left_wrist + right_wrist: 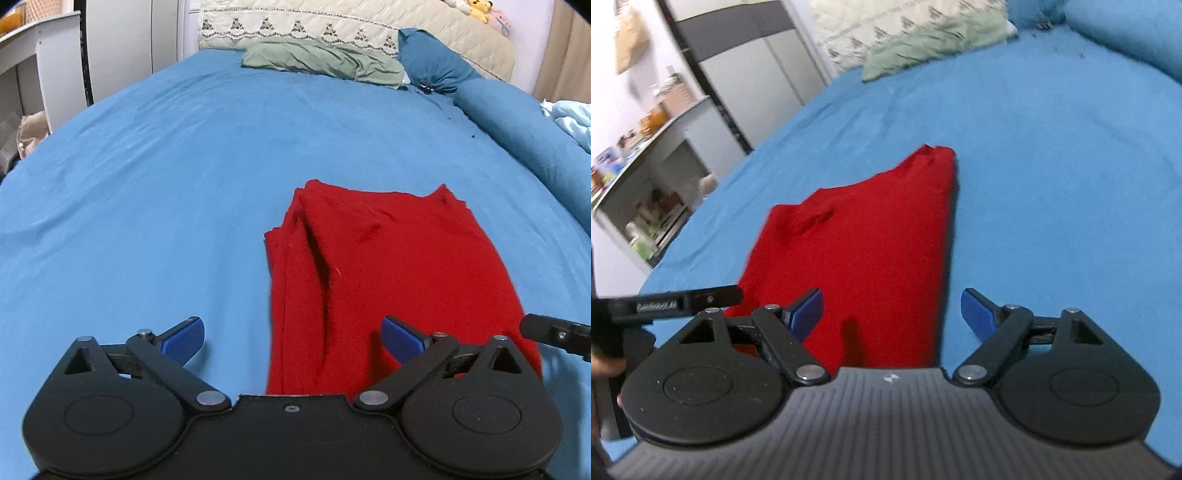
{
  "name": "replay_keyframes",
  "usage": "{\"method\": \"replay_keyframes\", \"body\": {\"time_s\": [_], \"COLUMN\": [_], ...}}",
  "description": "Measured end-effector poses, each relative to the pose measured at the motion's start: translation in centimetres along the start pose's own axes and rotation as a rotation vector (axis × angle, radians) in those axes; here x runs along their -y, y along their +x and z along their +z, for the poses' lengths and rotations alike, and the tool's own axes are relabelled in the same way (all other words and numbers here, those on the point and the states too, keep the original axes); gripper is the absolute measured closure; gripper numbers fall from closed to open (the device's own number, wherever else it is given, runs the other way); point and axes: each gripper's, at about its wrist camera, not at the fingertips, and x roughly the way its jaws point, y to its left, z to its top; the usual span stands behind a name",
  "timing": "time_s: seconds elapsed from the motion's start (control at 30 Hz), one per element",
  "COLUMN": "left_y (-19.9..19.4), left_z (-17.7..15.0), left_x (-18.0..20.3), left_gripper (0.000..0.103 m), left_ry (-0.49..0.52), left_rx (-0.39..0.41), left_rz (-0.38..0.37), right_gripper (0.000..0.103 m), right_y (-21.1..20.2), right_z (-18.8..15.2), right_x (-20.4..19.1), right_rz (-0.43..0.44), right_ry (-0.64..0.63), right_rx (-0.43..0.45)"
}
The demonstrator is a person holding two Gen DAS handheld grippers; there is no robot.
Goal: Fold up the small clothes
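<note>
A red garment (388, 266) lies folded in a long strip on the blue bed sheet (166, 184), running away from me. It also shows in the right wrist view (871, 251). My left gripper (293, 338) is open and empty, low over the garment's near left edge. My right gripper (892, 314) is open and empty over the garment's near right edge. Part of the right gripper (557, 334) shows at the right of the left wrist view. Part of the left gripper (676, 301) shows at the left of the right wrist view.
A green pillow (325, 61) and a blue pillow (436, 62) lie at the head of the bed by a cream headboard (351, 26). A long blue bolster (524, 136) runs along the right side. A white desk (646, 147) with clutter stands past the left edge.
</note>
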Motion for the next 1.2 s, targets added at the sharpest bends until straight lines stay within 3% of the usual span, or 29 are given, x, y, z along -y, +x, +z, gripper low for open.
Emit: {"method": "replay_keyframes", "body": {"time_s": [0.1, 0.3, 0.4, 0.5, 0.53, 0.57, 0.6, 0.63, 0.77, 1.0, 1.2], "left_y": [2.5, 2.6, 3.1, 4.0, 4.1, 4.0, 3.8, 3.6, 2.4, -6.3, -14.1], "left_z": [-0.3, -0.2, 0.5, 0.9, 0.8, 0.8, 0.8, 0.9, 1.5, 1.6, -3.9], "left_x": [-0.8, -1.6, -1.9, -2.3, -2.3, -2.2, -1.9, -1.7, -0.2, 2.8, 7.3], "left_gripper": [0.002, 0.001, 0.002, 0.006, 0.011, 0.023, 0.032, 0.058, 0.074, 0.081, 0.081], "left_ry": [-0.026, -0.029, -0.026, -0.055, -0.061, -0.058, -0.055, -0.059, -0.021, 0.007, 0.030], "left_rx": [-0.065, -0.046, -0.055, -0.083, -0.082, -0.080, -0.080, -0.089, -0.080, 0.041, 0.064], "left_rz": [0.000, -0.048, -0.095, -0.160, -0.169, -0.184, -0.203, -0.245, -0.209, -0.257, -0.327], "right_gripper": [0.009, 0.009, 0.009, 0.009, 0.009, 0.014, 0.028, 0.039, 0.062, 0.066, 0.066], "right_y": [2.1, 2.9, 2.9, 4.6, 5.0, 5.1, 5.2, 5.3, 5.1, -0.8, -11.0], "right_z": [0.1, -0.7, 0.4, 1.5, 1.6, 1.7, 1.8, 1.7, 1.9, 3.3, 1.7], "right_x": [1.2, 1.2, 1.2, 1.9, 2.2, 2.2, 2.1, 2.0, 1.2, -1.2, 0.1], "right_rz": [-0.038, -0.057, -0.024, 0.014, 0.023, 0.028, 0.036, 0.057, 0.078, 0.120, 0.155], "right_ry": [0.017, -0.046, -0.018, 0.075, 0.097, 0.102, 0.100, 0.094, 0.087, 0.037, 0.009], "right_rx": [-0.054, -0.084, -0.069, -0.134, -0.147, -0.146, -0.144, -0.152, -0.156, -0.060, -0.057]}}
